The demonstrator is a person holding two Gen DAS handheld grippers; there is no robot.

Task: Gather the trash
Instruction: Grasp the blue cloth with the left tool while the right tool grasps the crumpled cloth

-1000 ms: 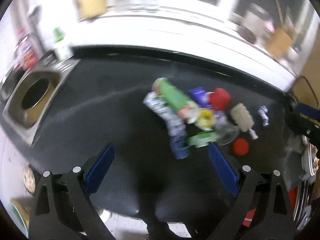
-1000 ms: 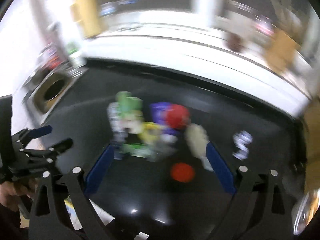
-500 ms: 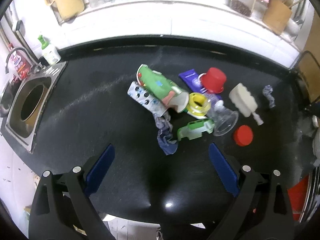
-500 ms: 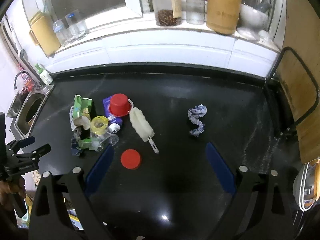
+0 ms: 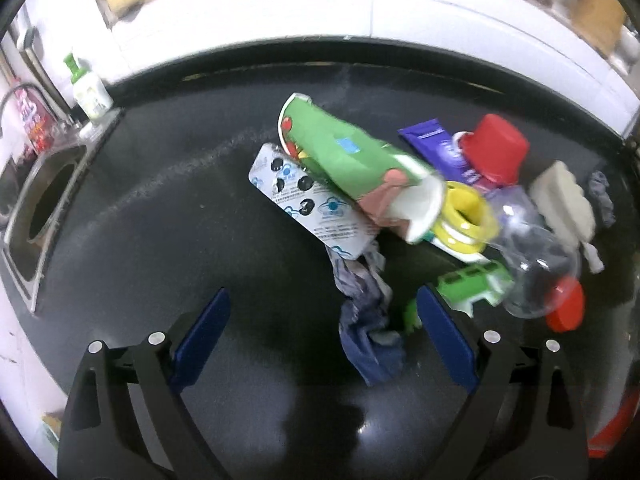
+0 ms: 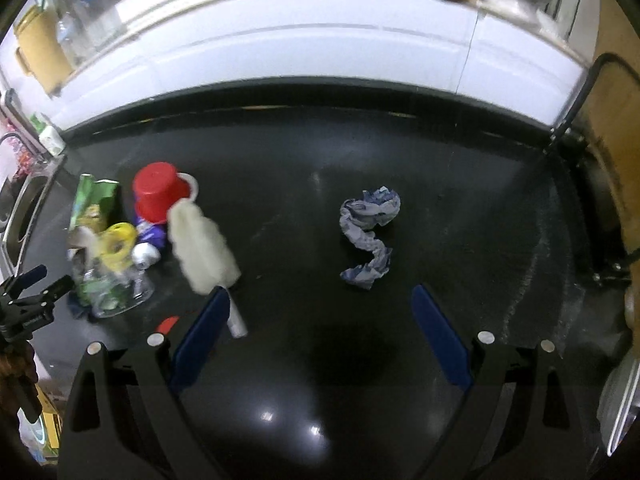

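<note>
Hovering Over Scattered Trash on the Black Bench

The left gripper point(image 5: 322, 316) is seen spread wide and empty above the black bench point(image 5: 160, 240). A crumpled blue wrapper point(image 5: 370, 320) lies between its blue pads, nearer the right one, apart from both. Just beyond it, a heap of trash is piled: a green carton point(image 5: 344, 156) lying across a blister pack point(image 5: 308, 204), a yellow ring point(image 5: 466, 214), a clear bottle point(image 5: 536, 256), a red cup point(image 5: 494, 148) and a purple packet point(image 5: 436, 146). A green plastic piece point(image 5: 470, 286) sits just beside the right pad.

The right gripper point(image 6: 320, 320) is likewise held wide open with nothing in it. A twisted blue-white paper wad point(image 6: 370, 234) lies ahead of it, roughly centred between the pads and well short of them. A white brush point(image 6: 202, 242) reaches the left pad; whether it touches cannot be told.
</note>
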